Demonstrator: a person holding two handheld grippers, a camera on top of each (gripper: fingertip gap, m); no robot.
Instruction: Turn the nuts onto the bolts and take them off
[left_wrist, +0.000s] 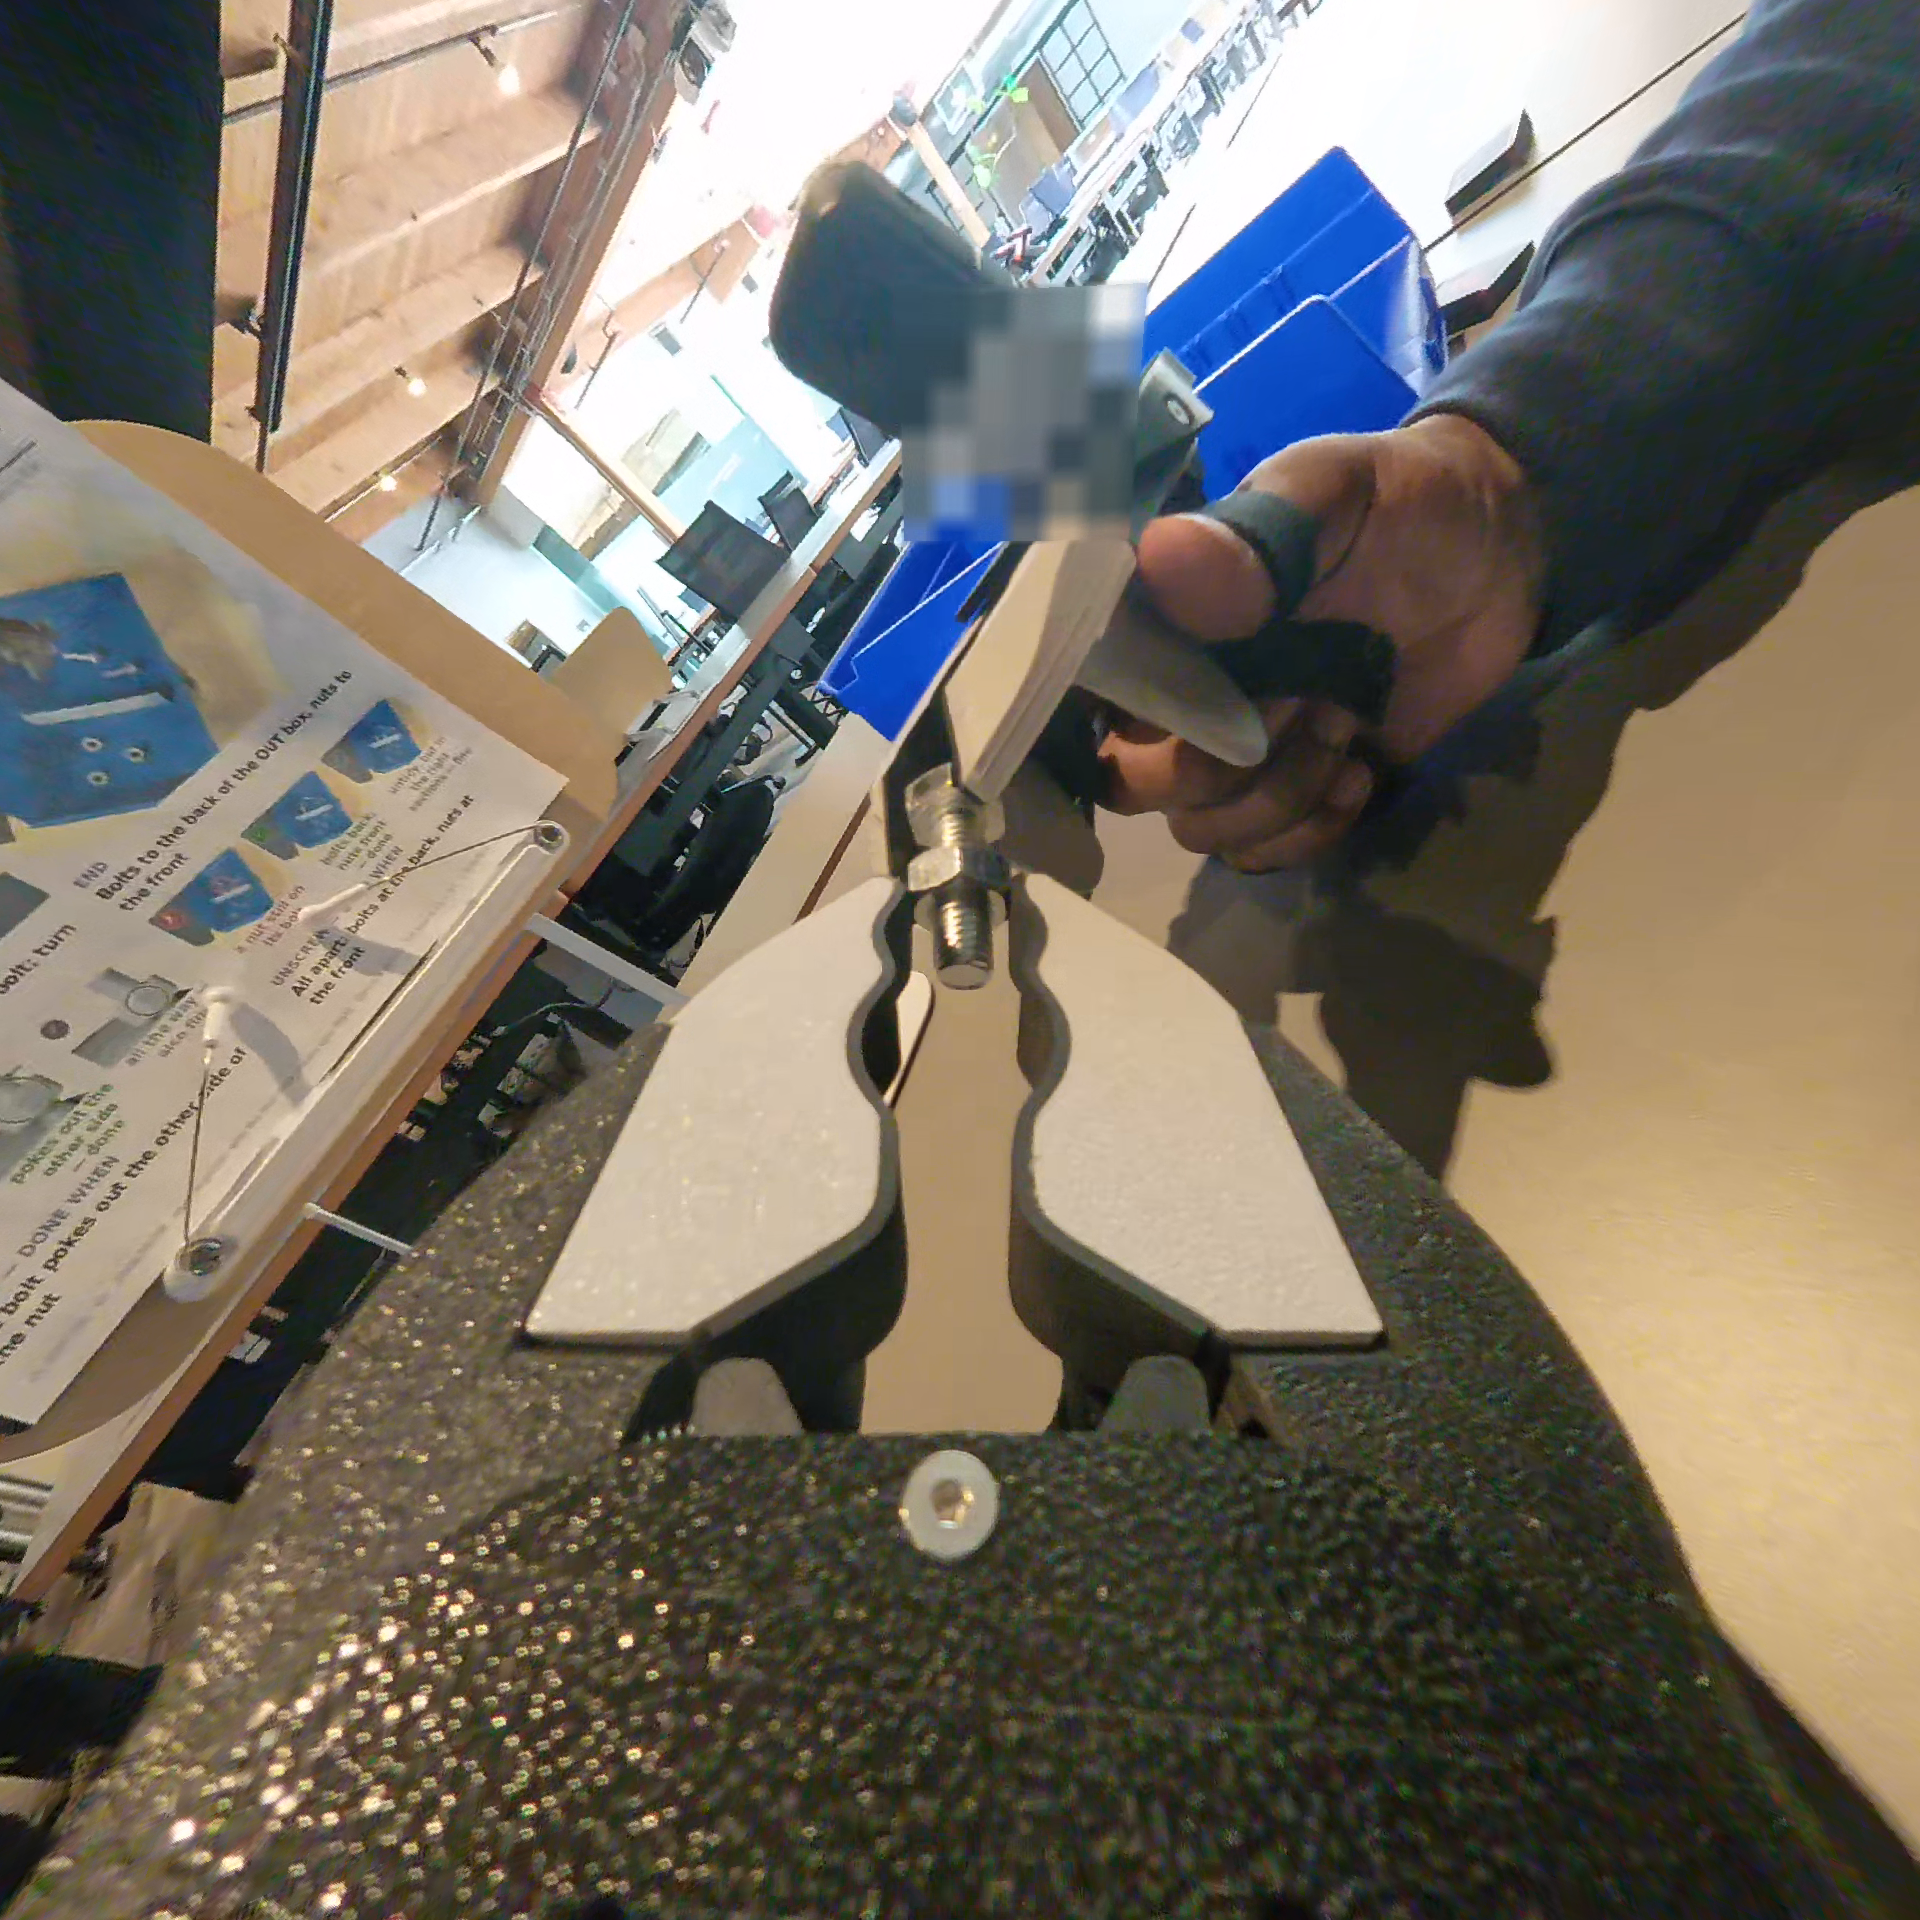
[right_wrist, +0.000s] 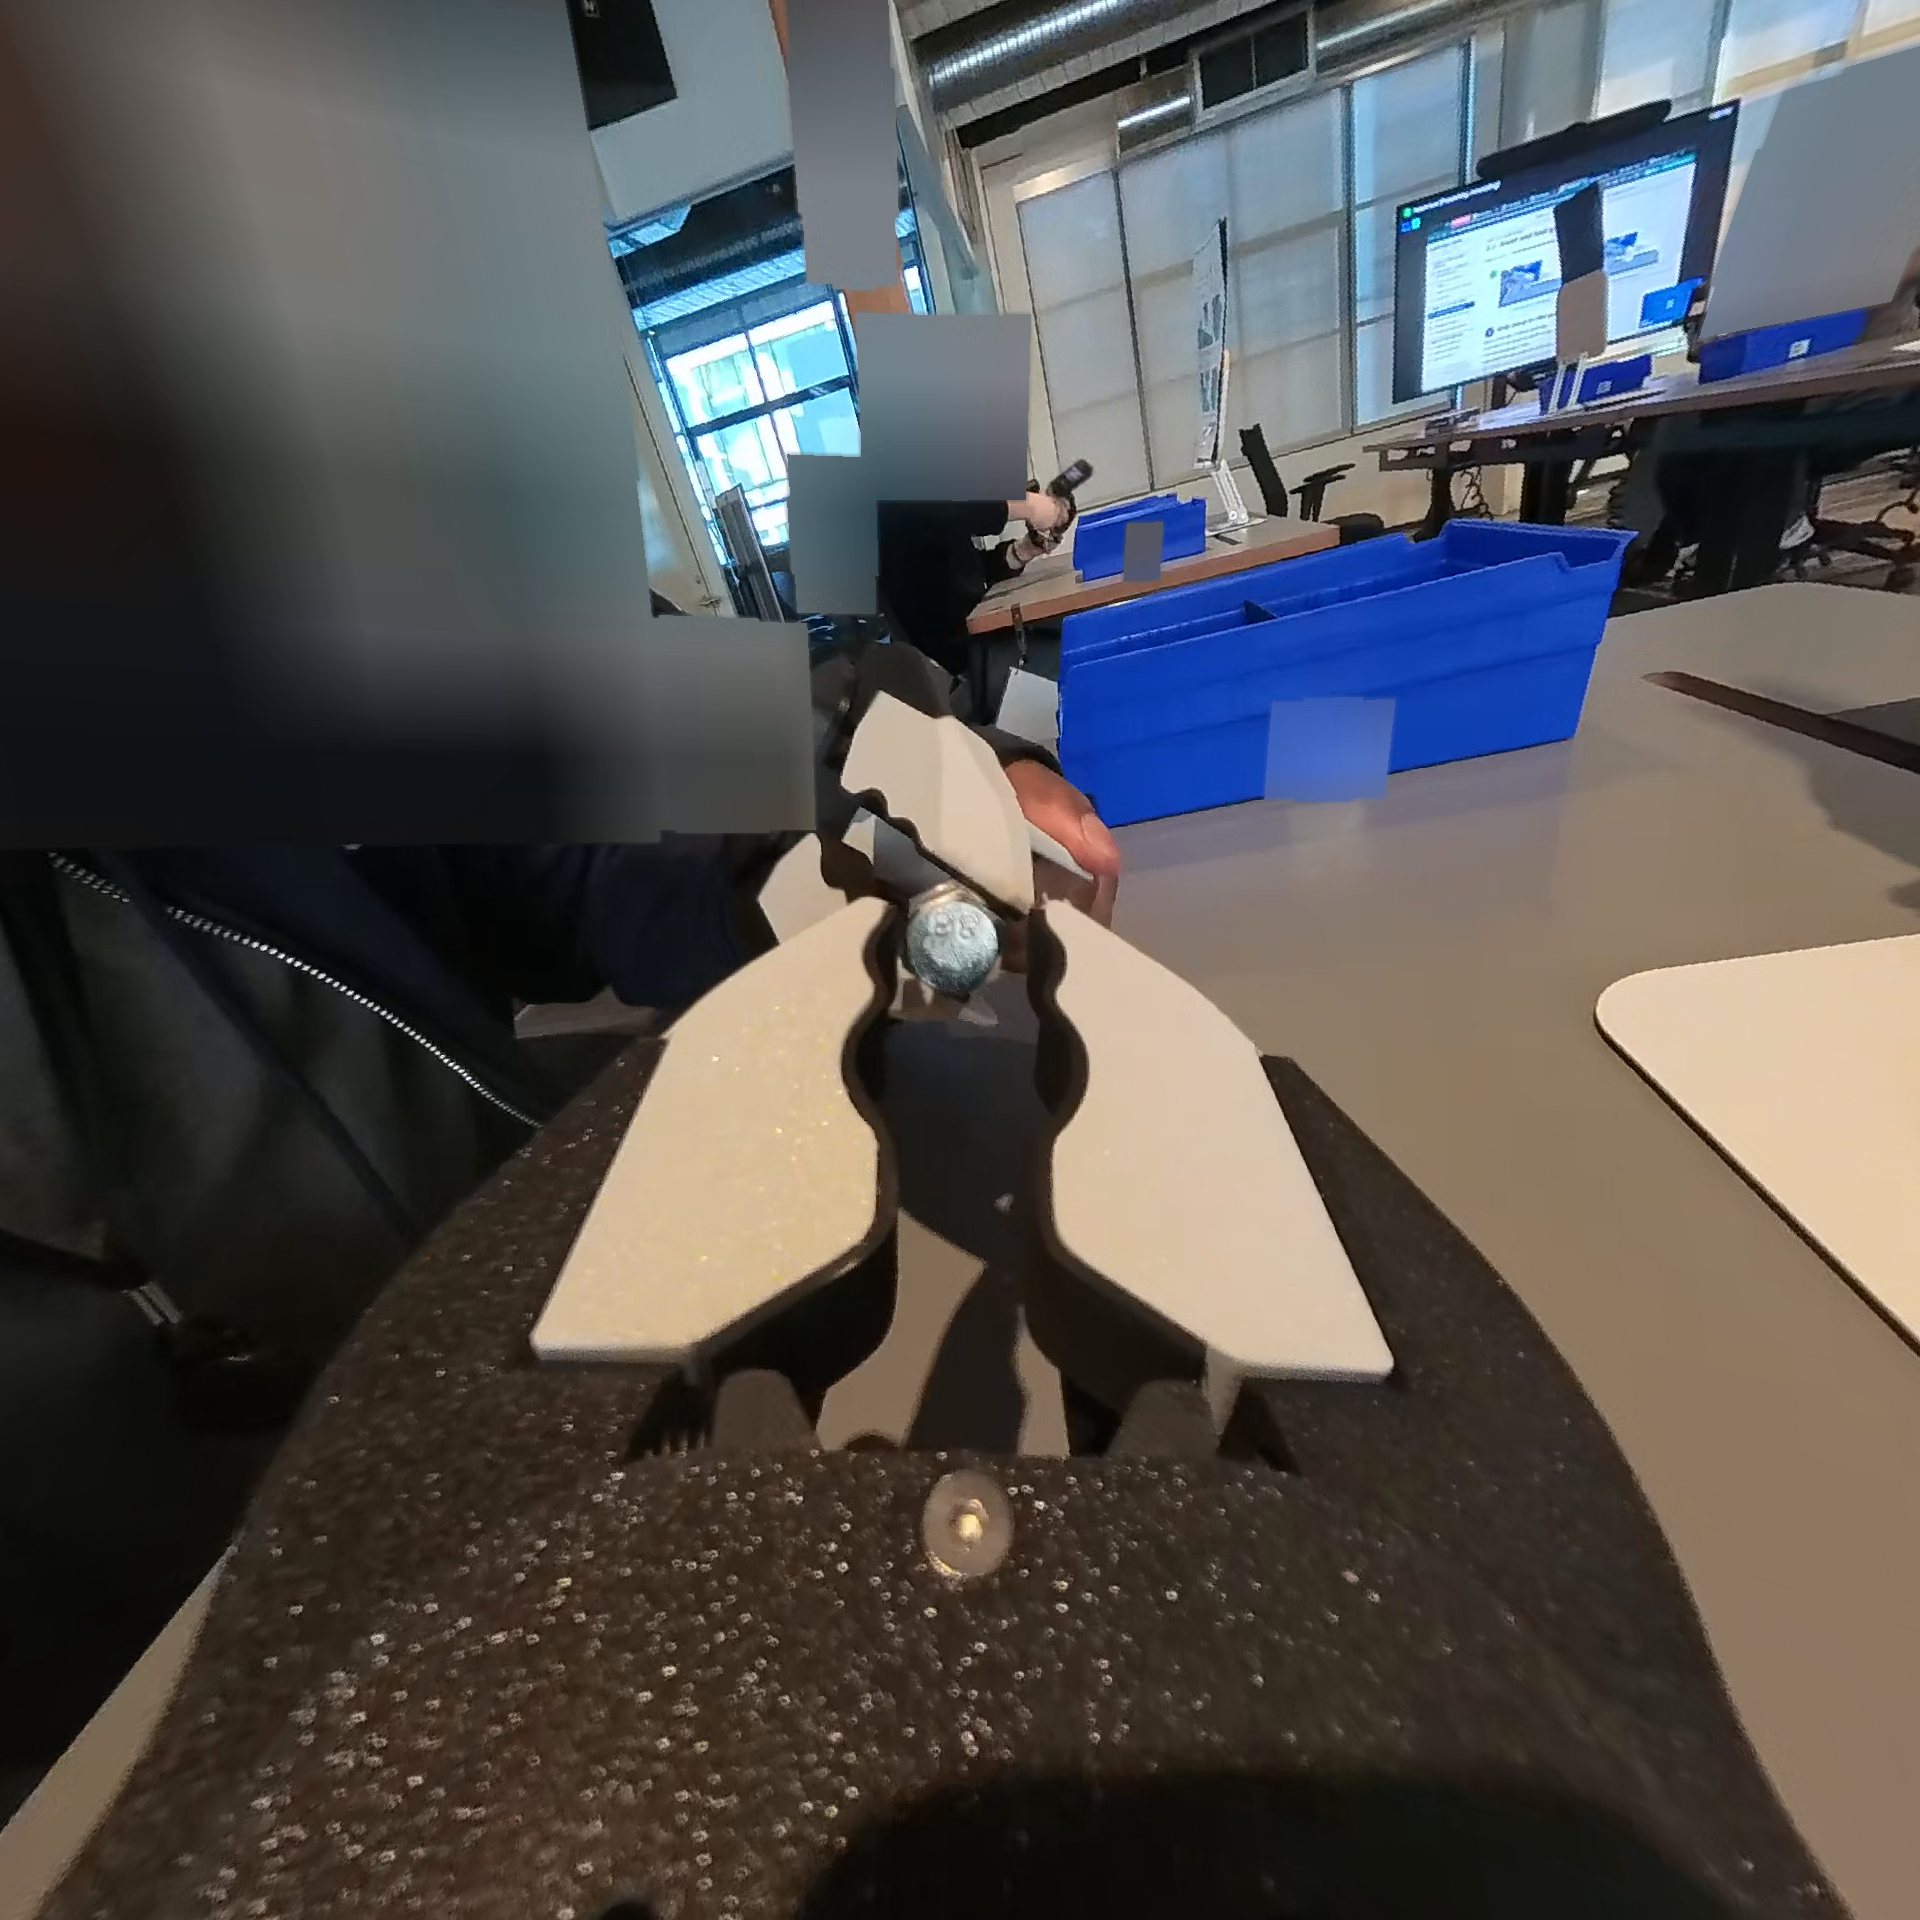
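A silver bolt (left_wrist: 961, 935) with a hex nut (left_wrist: 951, 868) threaded on it is held in the air between both grippers. My left gripper (left_wrist: 958, 899) is closed around the nut, and the threaded end points back at the camera. My right gripper (left_wrist: 951, 795), held by a hand (left_wrist: 1351, 623), clamps the bolt head from above. In the right wrist view, my right gripper (right_wrist: 961, 920) is shut around the bolt head (right_wrist: 951, 945), seen face-on. The left gripper's white finger (right_wrist: 935, 800) shows just beyond it. The nut is hidden there.
A blue divided bin (right_wrist: 1330, 644) stands on the grey table (right_wrist: 1455, 987); it also shows in the left wrist view (left_wrist: 1299, 343). A white mat (right_wrist: 1787, 1081) lies at the right. An instruction sheet on a board (left_wrist: 208, 883) stands at the left. A person (right_wrist: 935, 582) works at a far table. My two grippers' fingertips are within a few centimetres of each other.
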